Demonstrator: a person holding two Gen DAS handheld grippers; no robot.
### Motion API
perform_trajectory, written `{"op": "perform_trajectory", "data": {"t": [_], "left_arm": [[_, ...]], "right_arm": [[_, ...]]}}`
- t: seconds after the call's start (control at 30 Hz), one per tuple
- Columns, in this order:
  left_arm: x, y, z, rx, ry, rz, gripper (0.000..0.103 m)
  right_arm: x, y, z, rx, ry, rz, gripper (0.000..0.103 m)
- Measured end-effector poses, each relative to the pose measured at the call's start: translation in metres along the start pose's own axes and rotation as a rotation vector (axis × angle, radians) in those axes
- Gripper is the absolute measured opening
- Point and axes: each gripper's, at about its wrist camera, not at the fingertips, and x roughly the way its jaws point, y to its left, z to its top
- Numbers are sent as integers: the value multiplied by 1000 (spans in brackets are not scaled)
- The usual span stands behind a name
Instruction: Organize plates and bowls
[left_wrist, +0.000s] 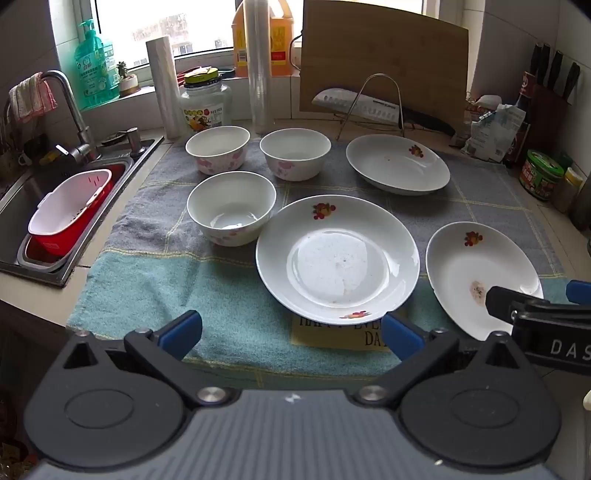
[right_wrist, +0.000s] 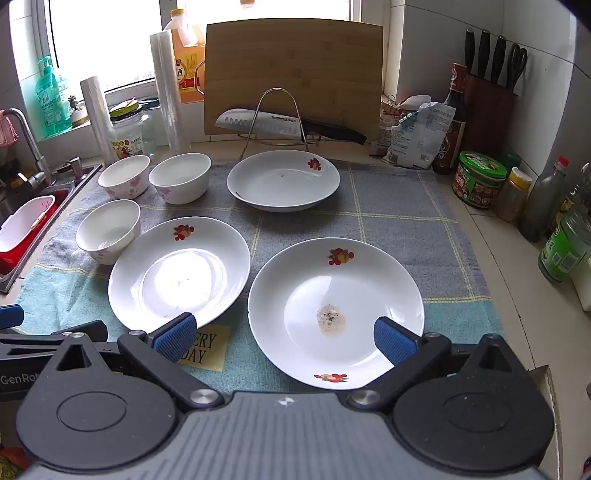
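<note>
Three white plates with red flower prints lie on a towel: a near middle plate (left_wrist: 338, 264) (right_wrist: 180, 271), a near right plate with a brown stain (left_wrist: 480, 275) (right_wrist: 335, 310), and a far plate (left_wrist: 397, 164) (right_wrist: 283, 180). Three white bowls with pink flowers stand at the left: near one (left_wrist: 231, 208) (right_wrist: 108, 230), far left (left_wrist: 217, 148) (right_wrist: 123, 176), far right (left_wrist: 294, 153) (right_wrist: 180, 178). My left gripper (left_wrist: 291, 334) is open and empty before the middle plate. My right gripper (right_wrist: 286, 336) is open and empty over the stained plate's near edge.
A sink (left_wrist: 22, 206) with a red and white basket (left_wrist: 70, 212) lies left. A knife on a wire rack (right_wrist: 291, 123), a cutting board (right_wrist: 293, 74), jars and bottles (right_wrist: 480, 179) line the back and right. The towel (left_wrist: 177, 280) covers the counter.
</note>
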Motion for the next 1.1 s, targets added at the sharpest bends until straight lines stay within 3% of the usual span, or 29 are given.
{"op": "perform_trajectory", "data": {"t": [1.1], "left_arm": [[3, -3, 2, 24, 1, -14, 102]], "right_arm": [[1, -3, -1, -4, -9, 9, 103]]}}
